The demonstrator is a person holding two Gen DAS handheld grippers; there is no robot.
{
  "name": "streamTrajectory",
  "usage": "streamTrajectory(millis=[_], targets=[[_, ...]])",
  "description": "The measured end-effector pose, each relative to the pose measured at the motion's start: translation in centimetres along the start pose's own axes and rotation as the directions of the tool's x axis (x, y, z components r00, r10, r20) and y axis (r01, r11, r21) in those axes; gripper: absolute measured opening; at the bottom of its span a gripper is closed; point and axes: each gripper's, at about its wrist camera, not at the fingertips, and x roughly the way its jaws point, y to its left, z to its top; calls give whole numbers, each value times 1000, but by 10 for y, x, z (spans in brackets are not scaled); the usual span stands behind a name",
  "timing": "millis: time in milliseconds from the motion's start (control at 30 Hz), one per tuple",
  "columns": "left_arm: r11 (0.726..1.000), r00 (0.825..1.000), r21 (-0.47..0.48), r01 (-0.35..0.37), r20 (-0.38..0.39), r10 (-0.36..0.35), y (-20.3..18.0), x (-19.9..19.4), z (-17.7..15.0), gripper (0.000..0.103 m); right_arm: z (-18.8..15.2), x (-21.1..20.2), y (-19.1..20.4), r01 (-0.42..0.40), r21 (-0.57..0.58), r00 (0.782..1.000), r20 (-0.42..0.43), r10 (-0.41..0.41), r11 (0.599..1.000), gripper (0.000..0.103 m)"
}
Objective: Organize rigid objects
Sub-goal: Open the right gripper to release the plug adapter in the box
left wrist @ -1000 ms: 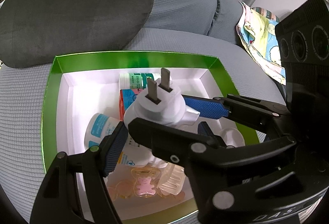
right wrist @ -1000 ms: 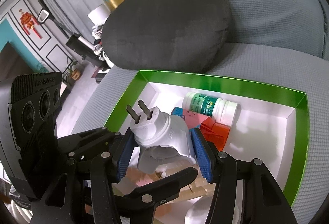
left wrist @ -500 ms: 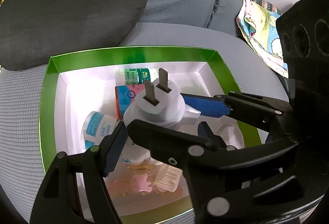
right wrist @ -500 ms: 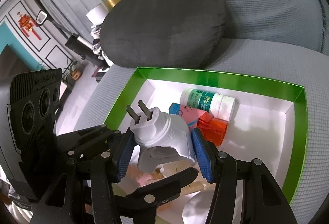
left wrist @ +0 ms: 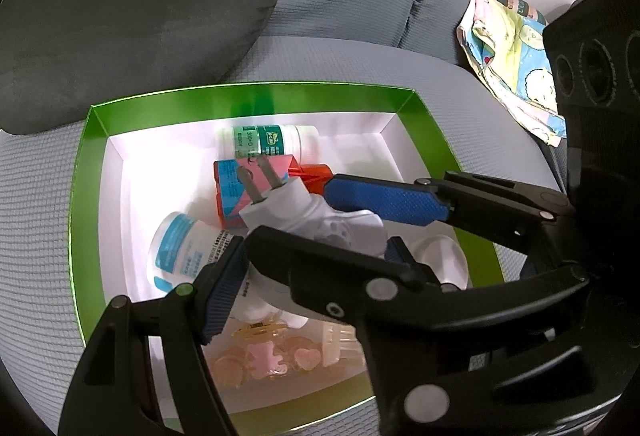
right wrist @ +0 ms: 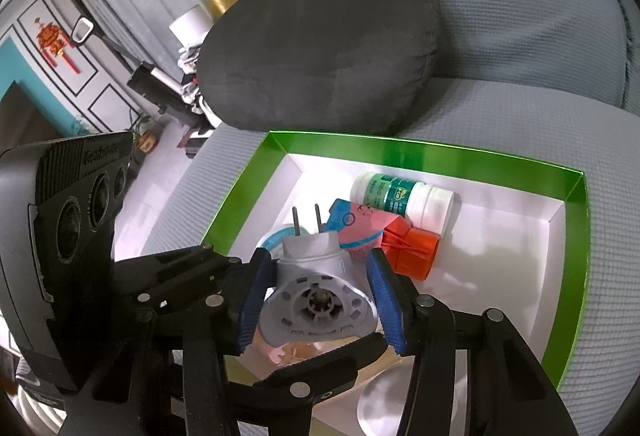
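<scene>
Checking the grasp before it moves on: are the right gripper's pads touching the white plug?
Touching. The right wrist view shows the white plug wedged between both blue pads of the right gripper, with no gap on either side.

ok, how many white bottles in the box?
2. The green-label bottle lies by the far wall of the box; the blue-label bottle lies nearer, on the left. The plug covers part of the floor, so another could be hidden.

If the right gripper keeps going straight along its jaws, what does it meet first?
Probably the pink-and-blue carton lying in the green box: the white plug held by the right gripper points its prongs just left of it. Depth is unclear.
</scene>
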Motion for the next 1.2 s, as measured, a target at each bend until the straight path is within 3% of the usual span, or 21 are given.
streamTrajectory(millis=[367, 1200], targets=[[1000, 1000, 16, -15, -11, 15, -2, 0, -1, 69, -1, -1, -1, 0, 1, 1000, -3, 0, 1000, 53], [992, 992, 63, -113, -53, 116, -14, 8, 0, 69, -4, -8, 5, 87, -38, 996, -16, -87, 996, 53]])
